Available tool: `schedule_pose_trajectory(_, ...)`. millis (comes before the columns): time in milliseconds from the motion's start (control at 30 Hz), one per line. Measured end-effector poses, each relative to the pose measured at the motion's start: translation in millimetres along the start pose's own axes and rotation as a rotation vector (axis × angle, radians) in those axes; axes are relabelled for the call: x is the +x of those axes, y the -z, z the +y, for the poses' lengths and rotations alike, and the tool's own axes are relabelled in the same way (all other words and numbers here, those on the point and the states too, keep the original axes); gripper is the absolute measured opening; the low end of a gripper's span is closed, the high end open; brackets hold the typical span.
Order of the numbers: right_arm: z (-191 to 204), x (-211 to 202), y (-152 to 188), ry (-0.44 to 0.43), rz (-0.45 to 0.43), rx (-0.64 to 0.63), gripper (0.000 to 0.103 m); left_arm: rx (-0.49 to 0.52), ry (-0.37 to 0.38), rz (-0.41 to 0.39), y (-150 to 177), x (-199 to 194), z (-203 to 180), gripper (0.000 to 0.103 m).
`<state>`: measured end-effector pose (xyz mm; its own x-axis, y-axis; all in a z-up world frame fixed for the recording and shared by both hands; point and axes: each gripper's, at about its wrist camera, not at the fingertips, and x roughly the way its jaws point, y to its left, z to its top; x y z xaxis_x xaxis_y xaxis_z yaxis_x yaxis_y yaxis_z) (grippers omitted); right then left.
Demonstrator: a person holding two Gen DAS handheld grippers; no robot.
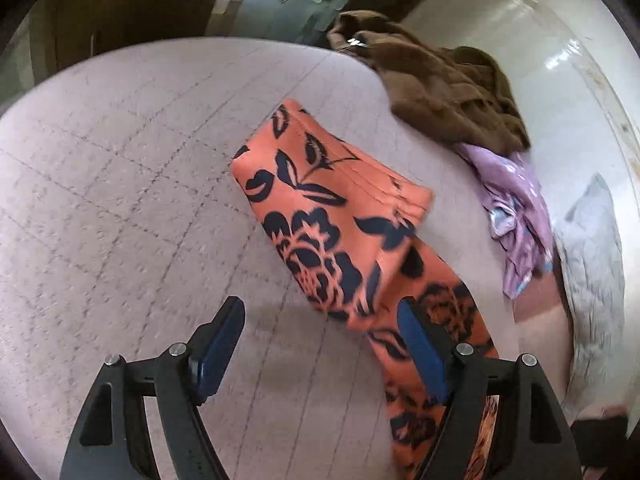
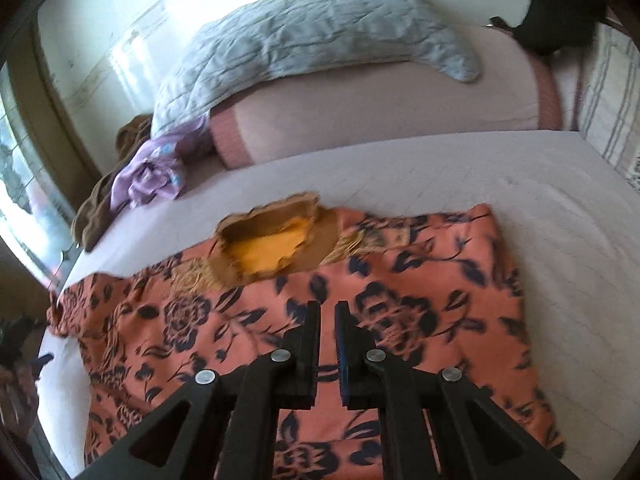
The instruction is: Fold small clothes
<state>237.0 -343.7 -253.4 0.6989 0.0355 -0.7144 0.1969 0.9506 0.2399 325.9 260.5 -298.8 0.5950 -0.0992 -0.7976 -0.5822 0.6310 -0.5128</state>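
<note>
Both wrist cameras look steeply down along their fingers, close above the bed (image 1: 120,160). Each view shows the orange floral garment (image 1: 320,216) and the brown clothes pile (image 1: 448,92).

Garment (image 2: 360,320) on bed (image 2: 560,184), apparently flat

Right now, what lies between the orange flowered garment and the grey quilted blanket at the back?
In the right wrist view, bare pinkish bedsheet and a pink bolster separate the orange flowered garment from the grey quilted blanket.
</note>
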Motion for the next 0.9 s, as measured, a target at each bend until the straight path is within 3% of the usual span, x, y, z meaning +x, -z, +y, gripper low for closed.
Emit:
schedule_pose_trajectory(167,7,10,6,-0.008,0.029,-0.003,0.008,0.009,-0.009,-0.035,-11,10,-13,0.078)
schedule_pose_trajectory(200,7,13,7,-0.010,0.033,-0.002,0.008,0.027,-0.016,-0.049,-12,9,-16,0.069)
schedule_pose_trajectory(233,8,16,7,-0.012,0.038,0.000,0.008,0.054,-0.024,-0.058,-13,10,-21,0.045)
schedule_pose_trajectory(300,9,18,8,-0.015,0.044,-0.004,0.008,0.127,-0.043,-0.052,-18,17,-28,0.026)
schedule_pose_trajectory(367,10,18,9,-0.014,0.043,-0.011,0.008,0.184,-0.062,-0.084,-17,14,-35,0.014)
schedule_pose_trajectory(433,11,16,9,-0.014,0.036,-0.014,0.008,0.214,-0.049,-0.124,-16,3,-42,0.012)
schedule_pose_trajectory(567,11,9,6,-0.002,0.002,-0.017,0.008,0.274,0.095,-0.196,-9,-40,-71,0.011)
schedule_pose_trajectory(700,8,2,3,0.008,-0.028,-0.010,0.008,0.471,0.245,-0.245,35,-100,-137,0.011)
schedule_pose_trajectory(767,5,-1,1,0.009,-0.041,0.001,0.008,0.573,0.341,-0.221,68,-121,-171,0.011)
schedule_pose_trajectory(867,-3,-7,-5,0.008,-0.063,0.027,0.008,0.721,0.485,-0.112,127,-137,-218,0.012)
schedule_pose_trajectory(900,-5,-9,-6,0.007,-0.067,0.035,0.008,0.776,0.540,-0.045,151,-137,-232,0.023)
